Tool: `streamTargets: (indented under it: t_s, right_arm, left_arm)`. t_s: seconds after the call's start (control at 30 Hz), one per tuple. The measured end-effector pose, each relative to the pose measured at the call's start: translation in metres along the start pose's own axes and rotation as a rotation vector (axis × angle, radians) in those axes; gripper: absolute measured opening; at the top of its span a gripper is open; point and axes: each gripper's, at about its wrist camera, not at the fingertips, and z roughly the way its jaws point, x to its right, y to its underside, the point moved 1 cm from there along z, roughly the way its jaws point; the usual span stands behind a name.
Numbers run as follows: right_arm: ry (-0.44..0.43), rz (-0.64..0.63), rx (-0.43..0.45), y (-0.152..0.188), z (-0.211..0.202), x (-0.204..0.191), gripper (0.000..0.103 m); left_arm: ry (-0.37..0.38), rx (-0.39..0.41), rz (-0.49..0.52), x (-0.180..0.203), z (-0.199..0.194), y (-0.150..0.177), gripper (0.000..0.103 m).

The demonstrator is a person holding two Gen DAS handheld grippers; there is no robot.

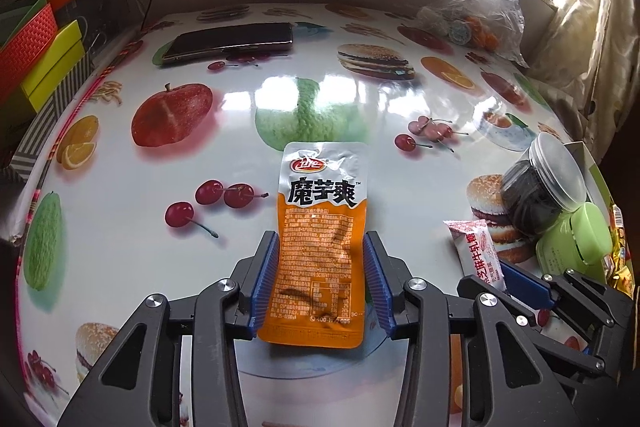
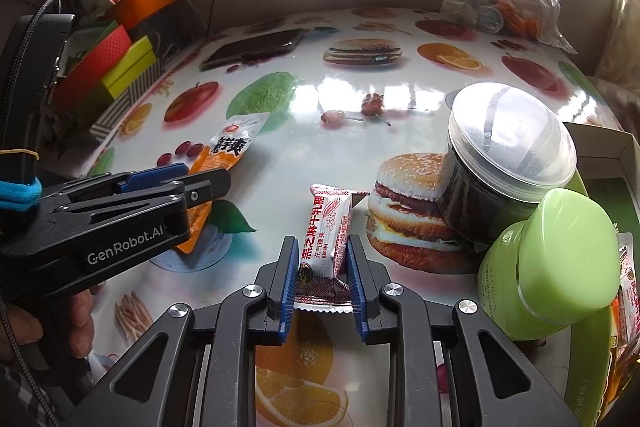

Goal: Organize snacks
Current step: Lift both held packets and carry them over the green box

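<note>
both grippers hold a snack above the table (image 1: 120, 247), so the step in hand looks like the pick-up, with sorting not yet done. the left gripper (image 1: 320, 279) has its jaws pressed against the two long edges of the orange pouch (image 1: 320, 227), which juts forward between the blue pads; it lies left of the jar (image 2: 500, 167). the right gripper (image 2: 323, 281) is clenched on the lower end of the nougat bar (image 2: 328, 231), which sits just left of the jar, near the printed burger.

the jar leans on a green tub (image 2: 560, 259) at its near side, with more wrappers tucked at the far right edge (too cut off to read). a phone (image 1: 232, 43) lies well beyond the jar toward the far left, and a plastic bag (image 1: 484, 3) sits behind it by the window.

next, i judge, each snack must go to a group or container; which one is unclear. the pouch is thin and slick, so the edge grip may slip.
</note>
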Motion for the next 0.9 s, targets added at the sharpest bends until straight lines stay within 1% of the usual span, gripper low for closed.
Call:
streamTargets:
  t_s: [0.4,0.9]
  right_arm:
    - [0.012,-0.023,0.035,-0.001,-0.015,-0.008,0.023]
    - [0.022,-0.016,0.109,0.004,-0.061,-0.010,0.023]
  left_arm:
    - [-0.005,0.044,0.004,0.000,-0.026,0.003,0.044]
    - [0.015,0.112,0.032,0.020,-0.070,0.009,0.044]
